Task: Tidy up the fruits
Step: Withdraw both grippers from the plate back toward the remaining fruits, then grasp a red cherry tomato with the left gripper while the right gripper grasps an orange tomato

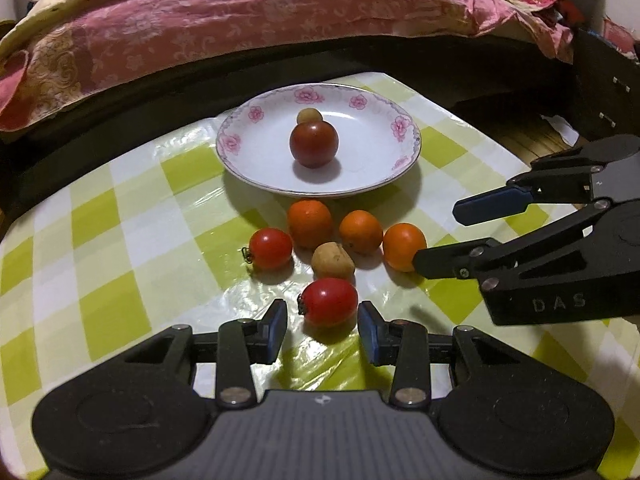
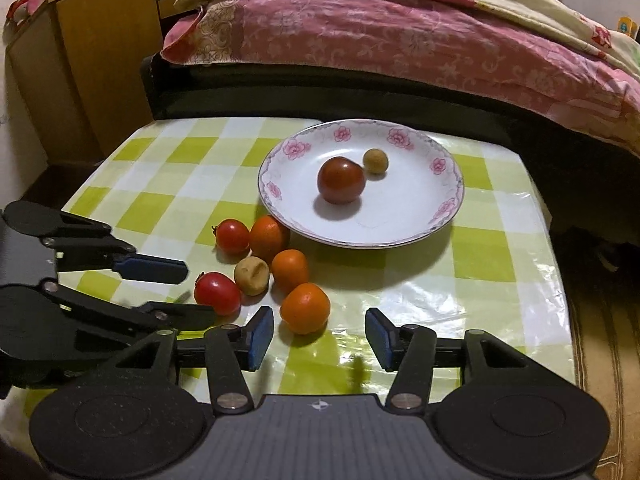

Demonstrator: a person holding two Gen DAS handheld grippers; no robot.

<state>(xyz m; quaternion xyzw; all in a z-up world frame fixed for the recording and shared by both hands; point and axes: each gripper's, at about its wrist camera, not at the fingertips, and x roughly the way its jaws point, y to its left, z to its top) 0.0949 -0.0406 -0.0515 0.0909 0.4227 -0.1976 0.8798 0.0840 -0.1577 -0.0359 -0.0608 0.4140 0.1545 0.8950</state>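
Note:
A white flowered plate (image 1: 248, 152) (image 2: 416, 216) holds a dark red tomato (image 1: 314, 145) (image 2: 341, 180) and a small tan fruit (image 1: 308, 115) (image 2: 375, 161). In front of it on the table lie three orange fruits (image 1: 310, 223) (image 2: 305, 307), a tan fruit (image 1: 332, 261) (image 2: 251, 274) and two red tomatoes. My left gripper (image 1: 323, 330) (image 2: 200, 294) is open, its pads on either side of the near red tomato (image 1: 330, 302) (image 2: 218, 293). My right gripper (image 2: 320, 338) (image 1: 434, 236) is open, just short of the nearest orange fruit.
The table has a green and white checked plastic cover (image 1: 120, 240) (image 2: 500, 280). A bed with a pink floral quilt (image 1: 240, 28) (image 2: 400, 40) runs along the far side. A wooden cabinet (image 2: 80, 80) stands at the far left.

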